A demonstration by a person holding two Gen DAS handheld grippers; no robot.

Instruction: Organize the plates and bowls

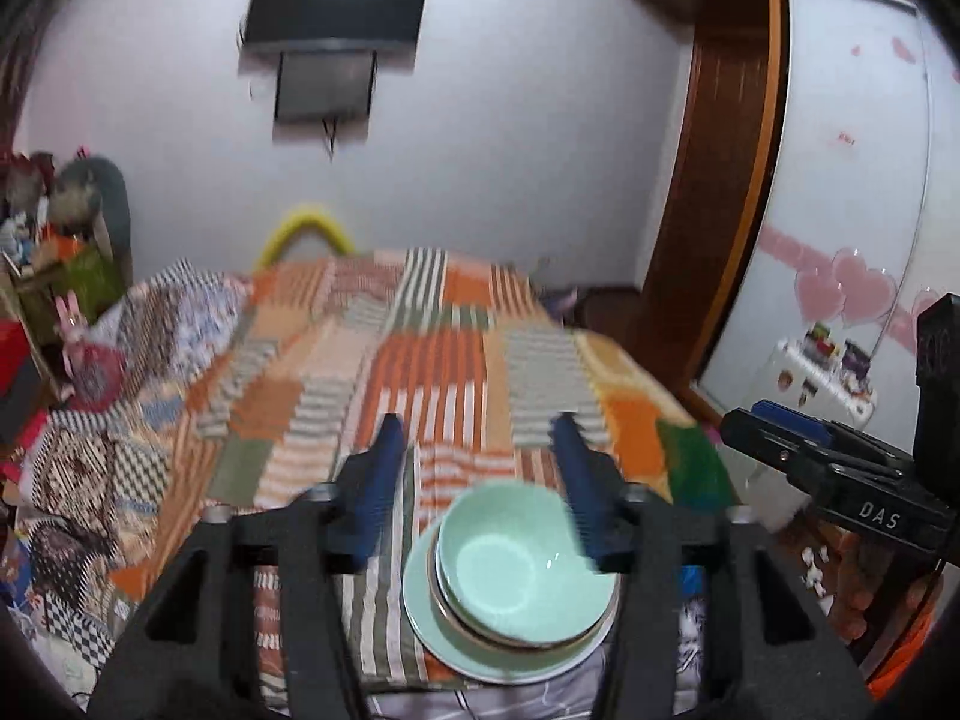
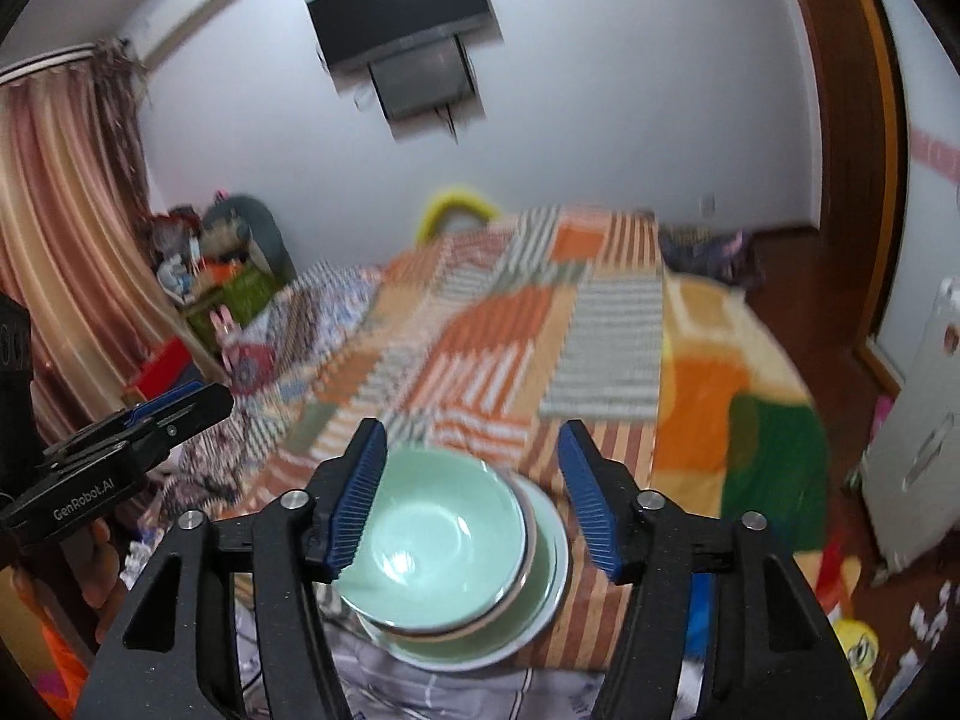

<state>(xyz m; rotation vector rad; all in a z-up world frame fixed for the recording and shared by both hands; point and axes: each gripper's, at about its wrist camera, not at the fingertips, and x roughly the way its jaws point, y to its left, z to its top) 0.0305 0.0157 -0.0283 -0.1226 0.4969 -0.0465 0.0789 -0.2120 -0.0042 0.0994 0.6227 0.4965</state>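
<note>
Left wrist view: the left claw (image 1: 477, 450) hung open above the stacked bowls (image 1: 522, 564) on the plate (image 1: 432, 618), low in the frame, on the bed (image 1: 444, 360).

Right wrist view: the right claw (image 2: 471, 462) gaped empty over the stack. Stacking looked finished; next probably called for backing off.

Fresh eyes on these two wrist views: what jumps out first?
The mint-green bowl nested on a plate, stacked at the near edge of the bed, right between the open blue-padded fingers in both views. Next, the loud orange striped patchwork blanket covering the bed behind it. Last, the black TV mounted high on the white wall.
</note>
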